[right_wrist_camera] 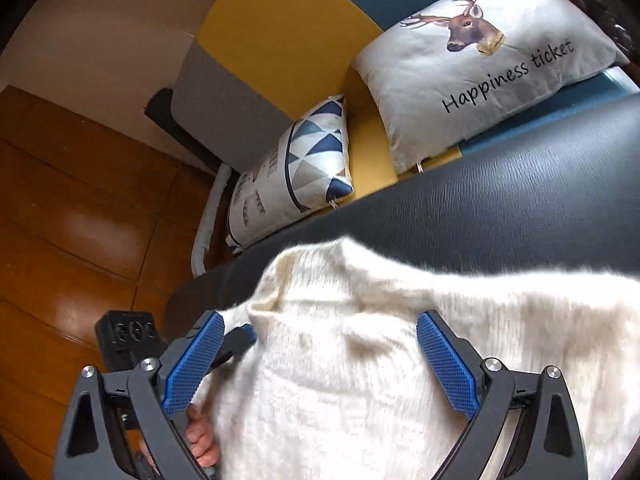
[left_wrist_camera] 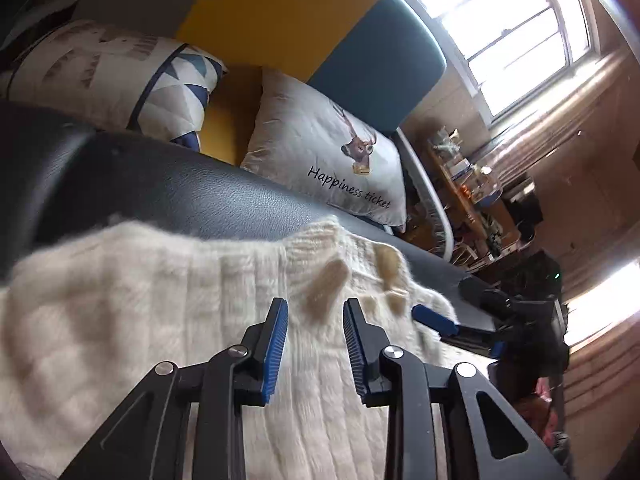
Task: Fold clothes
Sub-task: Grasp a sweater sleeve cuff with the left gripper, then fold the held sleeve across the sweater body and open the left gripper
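- A cream knitted sweater [left_wrist_camera: 208,288] lies spread on a dark leather-look surface [left_wrist_camera: 192,192]; in the left wrist view its ribbed far edge runs from 9 to 2 o'clock, with a bare dark strip beyond it.
- The left gripper [left_wrist_camera: 316,320] hovers over the knit near tan patches [left_wrist_camera: 326,282], jaws apart with nothing between them.
- The right gripper [right_wrist_camera: 320,356] is spread wide over the sweater [right_wrist_camera: 360,360]; cloth lies between the blue pads [right_wrist_camera: 446,364], but no clamping shows.
- In the right wrist view the sweater's corner sits at 12 o'clock, with bare surface [right_wrist_camera: 520,216] from 12 to 3.
- A hand [right_wrist_camera: 202,440] shows at 7 o'clock beside the cloth's edge.
- Beyond the far rim sit a deer cushion [right_wrist_camera: 480,68] and a triangle-patterned cushion [right_wrist_camera: 296,176].
- Wooden floor [right_wrist_camera: 72,220] lies off the surface's end at 9 o'clock.
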{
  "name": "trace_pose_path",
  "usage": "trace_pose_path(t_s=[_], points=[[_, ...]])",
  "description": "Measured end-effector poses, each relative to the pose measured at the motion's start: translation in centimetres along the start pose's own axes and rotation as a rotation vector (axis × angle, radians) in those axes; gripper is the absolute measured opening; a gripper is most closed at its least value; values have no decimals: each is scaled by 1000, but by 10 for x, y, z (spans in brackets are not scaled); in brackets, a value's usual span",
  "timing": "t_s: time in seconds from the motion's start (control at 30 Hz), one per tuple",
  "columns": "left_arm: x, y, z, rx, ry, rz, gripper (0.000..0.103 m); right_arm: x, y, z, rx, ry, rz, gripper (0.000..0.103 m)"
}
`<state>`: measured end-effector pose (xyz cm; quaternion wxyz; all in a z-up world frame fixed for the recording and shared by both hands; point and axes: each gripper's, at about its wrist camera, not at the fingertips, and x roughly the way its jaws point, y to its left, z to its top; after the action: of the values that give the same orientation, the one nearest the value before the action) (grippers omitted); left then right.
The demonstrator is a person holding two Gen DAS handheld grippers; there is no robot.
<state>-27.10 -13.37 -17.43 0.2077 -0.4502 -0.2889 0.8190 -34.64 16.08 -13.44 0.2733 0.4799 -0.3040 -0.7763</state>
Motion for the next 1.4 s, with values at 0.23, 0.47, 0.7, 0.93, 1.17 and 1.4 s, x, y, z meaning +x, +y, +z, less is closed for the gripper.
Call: trace_pose_path(t_s=[0.23,0.47,0.7,0.93,1.17,1.4], points=[[-158,73,-53,-137,-162,102,34,-22,33,-66,-71,40,53,103],[-322,190,-117,-431,-367,379,35,2,88,-152,-208,150,46,103],[-426,299,-172,-804,-532,395,46,33,140,-189,-283,203,62,103],[-409,338,-152,-864,-516,228,54,60,176,-206,-313,232,51,103],[-375,349,-110,-852,-494,157,52,73,192,-196,-335,230,3,103],[-368,351,-111,-872,-503,208,5,84,192,-170,-345,179,-81,103]])
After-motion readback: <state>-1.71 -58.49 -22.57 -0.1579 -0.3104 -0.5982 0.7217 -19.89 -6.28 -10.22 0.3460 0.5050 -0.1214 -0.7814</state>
